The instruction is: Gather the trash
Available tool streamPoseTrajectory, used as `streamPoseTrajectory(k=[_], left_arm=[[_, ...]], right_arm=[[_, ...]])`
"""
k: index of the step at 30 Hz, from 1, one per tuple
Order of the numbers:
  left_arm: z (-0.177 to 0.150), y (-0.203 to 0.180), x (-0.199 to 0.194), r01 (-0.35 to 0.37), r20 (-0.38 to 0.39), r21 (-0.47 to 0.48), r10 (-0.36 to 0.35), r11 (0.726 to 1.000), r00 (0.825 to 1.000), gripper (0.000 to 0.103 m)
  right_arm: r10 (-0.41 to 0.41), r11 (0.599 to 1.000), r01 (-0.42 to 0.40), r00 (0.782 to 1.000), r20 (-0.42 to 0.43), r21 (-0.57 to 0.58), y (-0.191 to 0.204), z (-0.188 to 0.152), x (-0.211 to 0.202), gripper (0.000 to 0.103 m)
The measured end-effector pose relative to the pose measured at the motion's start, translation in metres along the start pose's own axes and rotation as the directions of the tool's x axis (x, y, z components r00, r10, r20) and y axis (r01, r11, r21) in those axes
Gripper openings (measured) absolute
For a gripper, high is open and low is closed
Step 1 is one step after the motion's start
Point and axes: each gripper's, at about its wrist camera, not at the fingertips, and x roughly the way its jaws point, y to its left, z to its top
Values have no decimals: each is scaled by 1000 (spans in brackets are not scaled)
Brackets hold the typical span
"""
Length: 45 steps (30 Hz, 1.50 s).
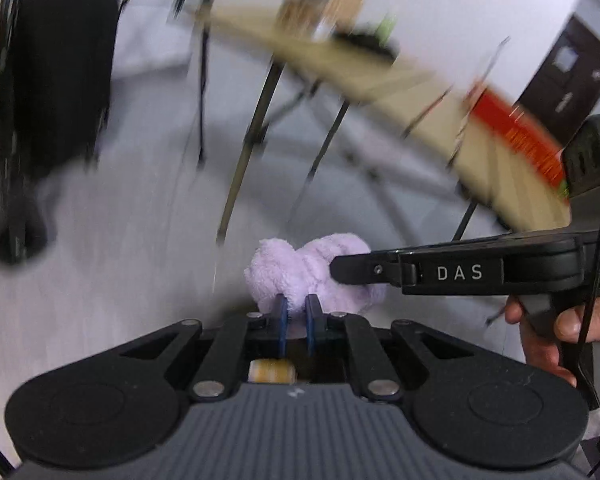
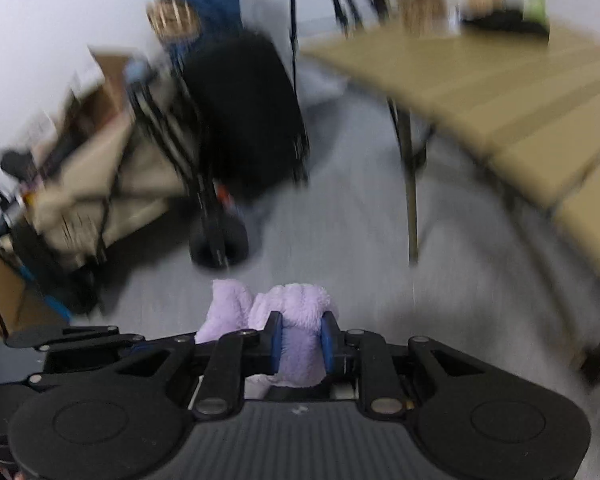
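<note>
A fluffy lilac cloth [image 1: 300,272] hangs bunched in the air over the grey floor, held from two sides. My left gripper [image 1: 297,314] is shut on its near fold, the blue pads [image 1: 282,318] pinching a thin bit of it. My right gripper [image 1: 338,270] reaches in from the right, a hand [image 1: 548,332] on its grip, and bites the cloth's right side. In the right wrist view the right gripper [image 2: 302,338] is shut on a thick roll of the cloth [image 2: 296,304]. The left gripper's black linkage [image 2: 68,338] shows at the left. Everything beyond is smeared by motion.
A slatted wooden folding table [image 2: 500,92] on thin legs stands to the right, with boxes, a black item and a red pack [image 1: 516,128] on it. A black bag on a wheeled cart [image 2: 240,120] and cardboard boxes [image 2: 100,92] crowd the left. Grey floor [image 2: 340,220] lies between.
</note>
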Motion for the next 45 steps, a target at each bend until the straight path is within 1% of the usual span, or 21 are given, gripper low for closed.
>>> streamPoseTrajectory(k=[2,3,5,7,10,12,13,14,16,17,18,19,22,26,32,34,38,40,42,43,45], left_arm=[[-13,6,23,-55,-99,6,55,998,994,9],[-18,5,30,-80,-122,31,83,996,989,9],[-22,3,37,-93,-147,65,101,994,984,9],[-20,4,45,-102,-164,62,111,993,980,9],[-17,2,58,-128,-202,59,137,990,970,9],[-18,0,66,-158,-222,70,170,985,960,13],[-16,0,77,-179,-233,68,190,982,954,16],[-17,1,84,-199,-249,68,210,978,945,33],[-19,5,97,-247,-289,68,256,967,922,68],[-21,4,99,-277,-282,85,290,957,915,65],[-22,2,102,-297,-273,113,317,948,908,64],[-24,1,104,-301,-274,130,326,945,905,65],[-26,1,107,-302,-301,134,329,944,895,68],[-24,0,107,-312,-293,135,339,940,894,73],[-23,0,108,-319,-290,141,347,937,892,73],[-23,-1,106,-320,-284,138,347,937,894,73],[-23,-13,91,-317,-223,145,344,937,912,73],[-22,-23,76,-338,-152,174,365,925,919,73],[-24,-36,53,-362,-46,185,376,914,925,74],[-25,-41,41,-361,2,184,367,914,930,75],[-28,-51,14,-343,69,170,336,924,939,76]], right_arm=[[-13,1000,14,998,-66,24,-6,-19,26,19],[-14,999,17,996,-88,36,-7,-28,34,19],[-14,998,21,993,-120,58,-13,-37,50,19],[-10,997,20,991,-134,74,-21,-49,55,19],[-14,996,28,988,-155,87,-32,-56,65,19],[-15,995,30,987,-159,90,-42,-57,67,21],[-14,995,29,988,-157,97,-45,-55,70,22],[-15,994,31,988,-151,106,-49,-55,71,29],[-49,990,67,988,-146,120,-57,-54,76,40],[-65,989,84,986,-154,122,-61,-56,78,49],[-72,988,93,984,-161,126,-65,-57,84,54],[-79,986,102,983,-169,132,-68,-60,86,55],[-86,984,114,977,-193,135,-76,-67,91,55],[-93,985,120,975,-204,124,-79,-72,91,55],[-96,988,118,976,-198,104,-74,-69,89,55],[-100,988,120,976,-193,95,-72,-68,87,55],[-112,989,126,979,-173,73,-66,-68,74,56],[-129,989,138,980,-152,53,-63,-69,62,55],[-142,988,148,985,-102,49,-59,-71,41,55],[-148,988,152,986,-77,42,-56,-72,28,55],[-169,985,169,986,-18,30,-51,-76,0,55]])
